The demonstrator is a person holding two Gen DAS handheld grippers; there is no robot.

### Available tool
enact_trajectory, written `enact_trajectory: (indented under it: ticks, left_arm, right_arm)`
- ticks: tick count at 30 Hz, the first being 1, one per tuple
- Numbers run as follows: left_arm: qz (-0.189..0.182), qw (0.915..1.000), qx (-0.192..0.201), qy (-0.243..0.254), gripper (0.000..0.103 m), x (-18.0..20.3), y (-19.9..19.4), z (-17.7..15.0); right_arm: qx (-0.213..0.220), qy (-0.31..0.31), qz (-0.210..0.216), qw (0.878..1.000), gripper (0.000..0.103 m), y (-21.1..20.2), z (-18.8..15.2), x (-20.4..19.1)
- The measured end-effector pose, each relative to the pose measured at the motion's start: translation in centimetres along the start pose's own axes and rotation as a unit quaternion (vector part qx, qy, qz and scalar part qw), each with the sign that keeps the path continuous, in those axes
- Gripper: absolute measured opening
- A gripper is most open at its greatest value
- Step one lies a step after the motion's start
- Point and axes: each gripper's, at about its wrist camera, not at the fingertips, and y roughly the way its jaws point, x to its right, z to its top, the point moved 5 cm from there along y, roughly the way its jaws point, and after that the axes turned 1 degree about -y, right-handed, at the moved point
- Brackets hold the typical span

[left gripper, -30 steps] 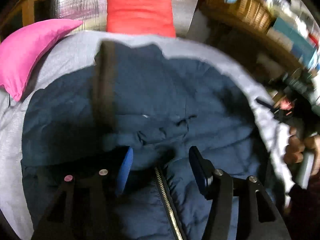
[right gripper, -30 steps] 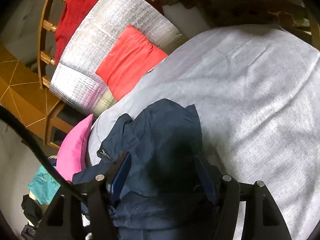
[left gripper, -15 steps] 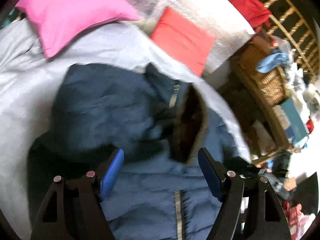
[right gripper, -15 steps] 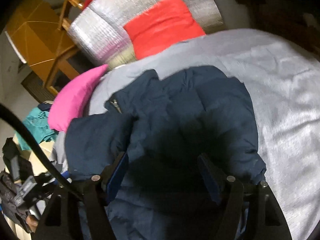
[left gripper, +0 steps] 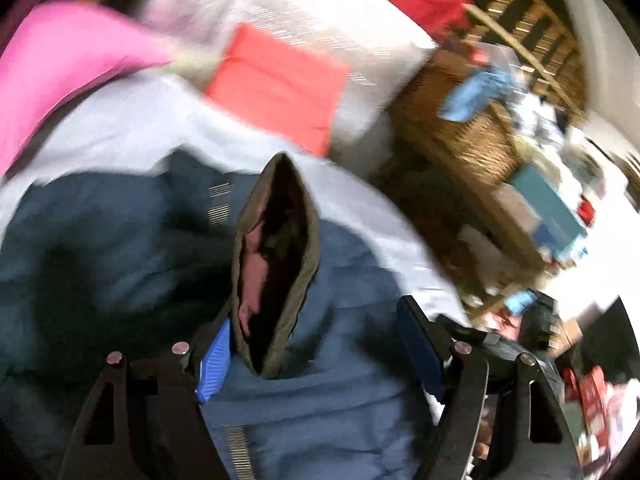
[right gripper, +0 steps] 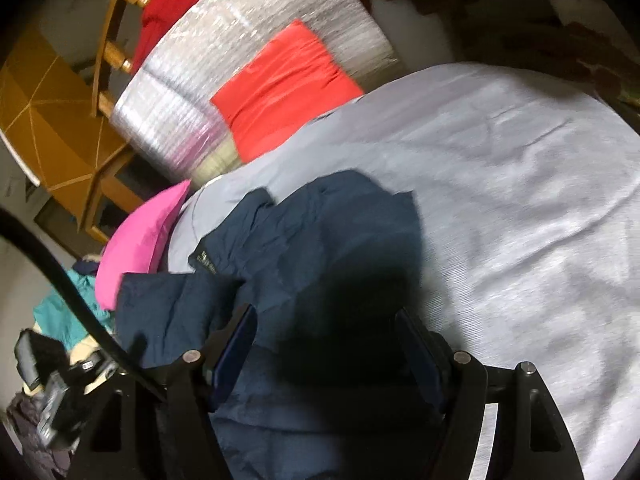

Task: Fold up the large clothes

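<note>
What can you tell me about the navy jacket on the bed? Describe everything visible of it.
The navy jacket is a puffy, quilted garment of crinkled fabric, lying rumpled on the grey bed sheet. A metal zip runs down its front. Its hood, trimmed in olive-brown, gapes open and shows a pinkish lining. One sleeve lies towards the pink pillow. Both grippers hover above it, open.

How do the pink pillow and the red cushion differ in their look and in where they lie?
The pink pillow looks plump and rounded at the grey bed sheet's edge; the red cushion looks flat and squarish.
The pink pillow lies beside the navy jacket; the red cushion leans on the silver foil mat further back.
Both are plain, single-coloured and soft.
</note>
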Motion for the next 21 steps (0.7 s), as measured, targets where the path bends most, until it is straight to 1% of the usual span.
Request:
enact_trajectory:
  ticks: [2,4,5,7,8,10,12,13,14,15,16,17,18,19,21]
  left_arm:
    - [-0.032,0.9985,0.000,0.043,0.077,4.1,0.0,-0.3]
    - [-0.053,0.9943,0.000,0.093,0.078,7.8,0.0,-0.9]
    - [-0.060,0.9908,0.001,0.122,0.078,9.6,-0.1,-1.3]
    - [-0.057,0.9853,0.003,0.161,0.078,11.6,-0.3,-1.9]
    - [-0.049,0.9834,0.007,0.175,0.078,12.0,-0.5,-2.0]
    - [-0.027,0.9836,0.014,0.178,0.078,11.3,-0.9,-1.7]
    - [0.016,0.9881,0.015,0.152,0.078,8.6,-1.2,-0.9]
    - [0.053,0.9904,0.014,0.127,0.078,6.3,-1.2,-0.3]
    - [0.084,0.9904,0.013,0.109,0.078,4.4,-1.7,0.0]
    - [0.123,0.9881,0.013,0.092,0.078,2.6,-1.7,0.2]
    - [0.183,0.9809,0.009,0.066,0.078,-0.3,-2.0,0.6]
    - [0.219,0.9746,0.005,0.046,0.078,-2.2,-2.3,0.7]
    - [0.252,0.9674,-0.002,0.024,0.078,-4.1,-2.6,0.7]
    - [0.285,0.9584,-0.011,-0.003,0.078,-6.4,-3.1,0.7]
    - [0.331,0.9415,-0.024,-0.058,0.078,-10.5,-4.3,0.2]
  right_arm:
    - [0.008,0.011,-0.002,1.000,0.075,-0.9,0.6,1.3]
    - [0.015,0.022,-0.004,1.000,0.075,-1.5,1.1,2.3]
    - [0.018,0.028,-0.004,0.999,0.075,-2.0,1.3,2.9]
    - [0.022,0.036,-0.002,0.999,0.075,-2.6,1.7,3.8]
    - [0.023,0.041,0.002,0.999,0.075,-3.0,1.7,4.2]
    - [0.025,0.052,0.020,0.998,0.075,-3.5,1.9,4.5]
    - [0.024,0.059,0.040,0.997,0.075,-3.7,2.0,4.5]
    - [0.024,0.061,0.051,0.997,0.075,-3.8,2.0,4.3]
    - [0.022,0.063,0.062,0.996,0.075,-3.7,2.1,4.1]
    - [0.019,0.065,0.071,0.995,0.075,-3.5,2.0,3.9]
    - [0.014,0.066,0.079,0.995,0.075,-3.2,1.9,3.5]
    - [0.009,0.066,0.081,0.995,0.075,-2.8,1.7,3.1]
    - [0.004,0.064,0.080,0.995,0.075,-2.5,1.6,2.9]
    - [-0.003,0.060,0.077,0.995,0.075,-1.9,1.4,2.5]
    - [-0.016,0.056,0.072,0.996,0.075,-0.9,0.9,1.8]
